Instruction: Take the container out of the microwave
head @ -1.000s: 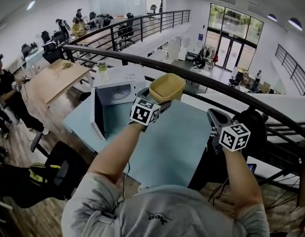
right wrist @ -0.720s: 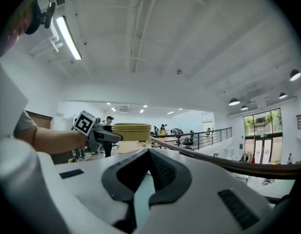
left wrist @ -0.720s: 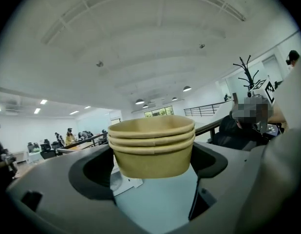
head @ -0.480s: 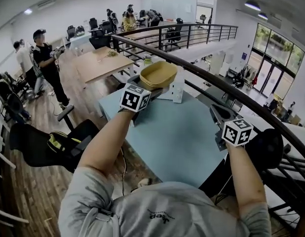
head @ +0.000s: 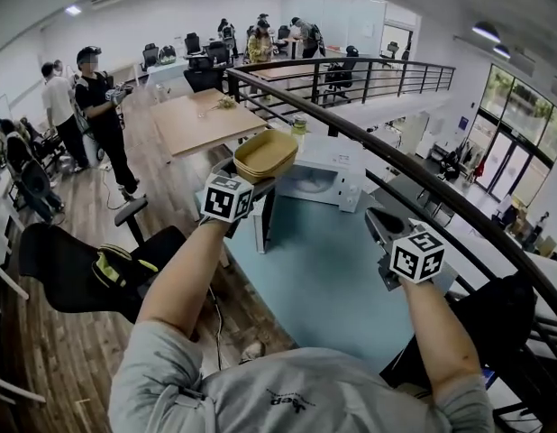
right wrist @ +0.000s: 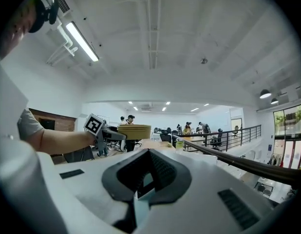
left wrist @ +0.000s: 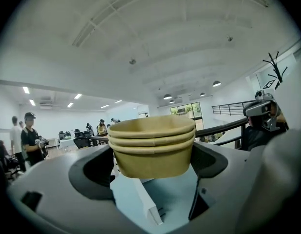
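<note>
Jaws left: left gripper (left wrist: 153, 161) clamps the container (left wrist: 153, 143), lifted.
Jaws right: right gripper (right wrist: 140, 191) closed, empty.
Progress: container is outside the microwave (head: 316, 177); setting it on the worktop (head: 333, 287) probably remains.

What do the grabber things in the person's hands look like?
The left gripper and right gripper are light grey plastic with dark pads, each carrying a white cube of black square markers. The person wears a grey short-sleeved T-shirt.

Left gripper (head: 251, 177) raised, jaws clamped — right gripper (head: 378, 224) jaws together.
</note>
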